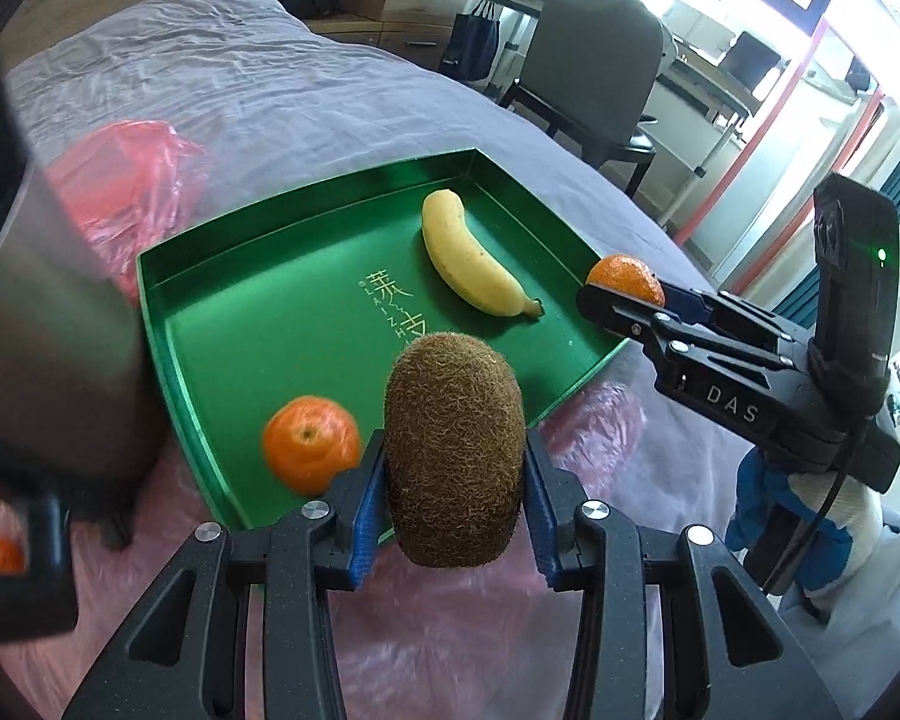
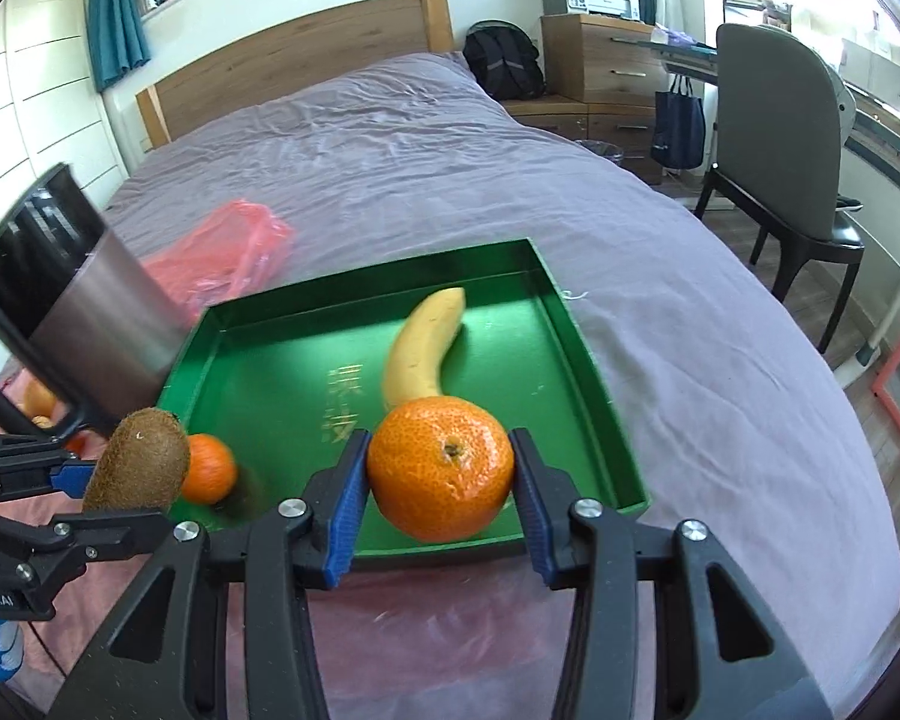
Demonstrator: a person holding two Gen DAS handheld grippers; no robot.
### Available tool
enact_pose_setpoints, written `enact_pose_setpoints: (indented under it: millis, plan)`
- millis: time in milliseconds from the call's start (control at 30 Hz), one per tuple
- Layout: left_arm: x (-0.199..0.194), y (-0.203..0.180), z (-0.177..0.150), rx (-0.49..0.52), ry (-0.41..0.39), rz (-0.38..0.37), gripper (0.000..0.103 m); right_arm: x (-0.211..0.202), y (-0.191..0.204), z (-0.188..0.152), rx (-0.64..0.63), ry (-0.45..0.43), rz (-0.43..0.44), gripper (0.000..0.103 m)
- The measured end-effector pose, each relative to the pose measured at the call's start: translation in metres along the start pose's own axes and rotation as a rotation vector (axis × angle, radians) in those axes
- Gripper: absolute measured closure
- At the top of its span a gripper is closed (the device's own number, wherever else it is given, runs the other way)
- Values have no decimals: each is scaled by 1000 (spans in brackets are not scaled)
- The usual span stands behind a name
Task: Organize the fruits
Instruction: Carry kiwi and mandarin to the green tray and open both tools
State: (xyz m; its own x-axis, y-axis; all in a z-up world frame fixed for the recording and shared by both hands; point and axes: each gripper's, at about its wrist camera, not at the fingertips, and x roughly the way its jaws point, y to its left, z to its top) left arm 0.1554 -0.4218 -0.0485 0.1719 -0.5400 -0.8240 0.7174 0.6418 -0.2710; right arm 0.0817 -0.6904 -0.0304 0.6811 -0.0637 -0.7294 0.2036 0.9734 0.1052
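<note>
While a banana (image 1: 473, 257) and one mandarin (image 1: 311, 443) already lie inside the green tray (image 1: 222, 324), two fruits are not yet placed. I have my left gripper (image 1: 453, 501) clamped on a kiwi (image 1: 455, 450) above the tray's near edge, and my right gripper (image 2: 441, 495) clenched on a second mandarin (image 2: 441, 468) over its near rim. Judged roughly half complete; both need setting down.

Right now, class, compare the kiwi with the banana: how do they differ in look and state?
The kiwi is brown, fuzzy and oval; the banana is yellow, smooth and curved. The kiwi is clamped in the left gripper, held near the green tray's front edge; the banana lies flat inside the tray, untouched. The kiwi stands on end between the fingers; the banana rests on its side. Both are whole, unpeeled fruit.
</note>
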Motion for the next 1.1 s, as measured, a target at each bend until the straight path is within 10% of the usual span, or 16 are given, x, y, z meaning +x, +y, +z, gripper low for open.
enact_pose_setpoints:
  millis: [933, 1100]
  plan:
    - [66, -2, 4, 27, 104, 82, 66, 63, -18, -11, -45, 143, -91, 36]
    - [53, -7, 5, 53, 74, 97, 53, 57, -15, -9, -32, 136, -97, 7]
